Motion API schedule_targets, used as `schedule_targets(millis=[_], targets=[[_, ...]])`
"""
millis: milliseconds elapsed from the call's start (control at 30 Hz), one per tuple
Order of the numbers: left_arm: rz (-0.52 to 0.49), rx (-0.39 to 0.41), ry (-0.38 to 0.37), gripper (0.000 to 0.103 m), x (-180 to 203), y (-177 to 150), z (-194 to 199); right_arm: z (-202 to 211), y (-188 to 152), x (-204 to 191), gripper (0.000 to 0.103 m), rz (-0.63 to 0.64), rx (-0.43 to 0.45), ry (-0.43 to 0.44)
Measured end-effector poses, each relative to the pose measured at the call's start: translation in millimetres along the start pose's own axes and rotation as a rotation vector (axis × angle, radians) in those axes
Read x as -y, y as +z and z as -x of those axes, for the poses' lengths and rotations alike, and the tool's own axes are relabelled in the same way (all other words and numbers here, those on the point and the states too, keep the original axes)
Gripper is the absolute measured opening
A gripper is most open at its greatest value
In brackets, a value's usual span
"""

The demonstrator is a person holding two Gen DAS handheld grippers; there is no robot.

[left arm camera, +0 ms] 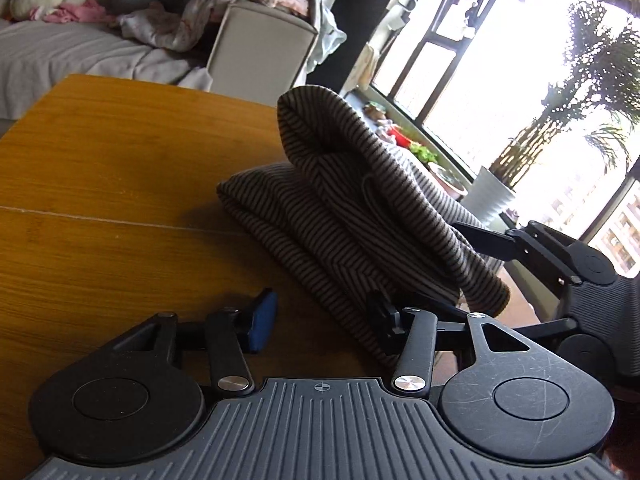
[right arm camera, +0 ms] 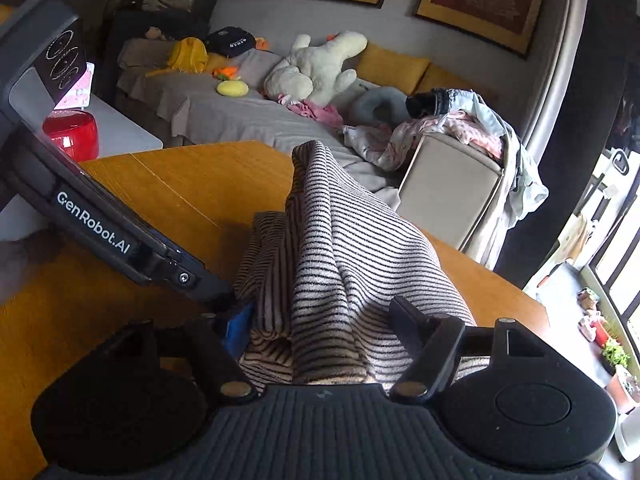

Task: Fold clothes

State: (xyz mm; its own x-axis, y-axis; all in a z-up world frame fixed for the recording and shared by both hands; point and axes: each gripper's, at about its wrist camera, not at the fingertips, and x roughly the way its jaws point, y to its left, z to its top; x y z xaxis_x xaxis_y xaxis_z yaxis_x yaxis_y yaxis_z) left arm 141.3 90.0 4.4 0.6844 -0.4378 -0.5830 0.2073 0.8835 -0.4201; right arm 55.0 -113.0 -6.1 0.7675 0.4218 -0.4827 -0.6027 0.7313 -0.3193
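**Striped top bunched up on the table**

The striped top [right arm camera: 340, 264] sits half-folded on the wooden table [left arm camera: 112, 184], one fold sticking up. Left gripper [left arm camera: 324, 320] has its jaws partly open around the top's near edge, not pinching. Right gripper [right arm camera: 320, 332] straddles the top too; grip unclear.

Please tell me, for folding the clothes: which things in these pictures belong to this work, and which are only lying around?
Belongs to the job:
- striped garment
- wooden table
- left gripper
- right gripper

Just lying about:
- white plush toy
- grey neck pillow
- red container
- potted plants
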Motion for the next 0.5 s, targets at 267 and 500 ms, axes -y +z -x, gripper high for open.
schedule_targets(millis=[267, 500], targets=[[0.003, -0.023, -0.039, 0.038, 2.1, -2.1, -6.8, 24.9, 25.4, 46.4, 0.024, -0.238, 0.077, 0.094], [-0.002, -0.028, -0.056, 0.033, 2.2, -4.1, -11.8, 21.9, 32.5, 50.9, 0.024, -0.328, 0.038, 0.232]])
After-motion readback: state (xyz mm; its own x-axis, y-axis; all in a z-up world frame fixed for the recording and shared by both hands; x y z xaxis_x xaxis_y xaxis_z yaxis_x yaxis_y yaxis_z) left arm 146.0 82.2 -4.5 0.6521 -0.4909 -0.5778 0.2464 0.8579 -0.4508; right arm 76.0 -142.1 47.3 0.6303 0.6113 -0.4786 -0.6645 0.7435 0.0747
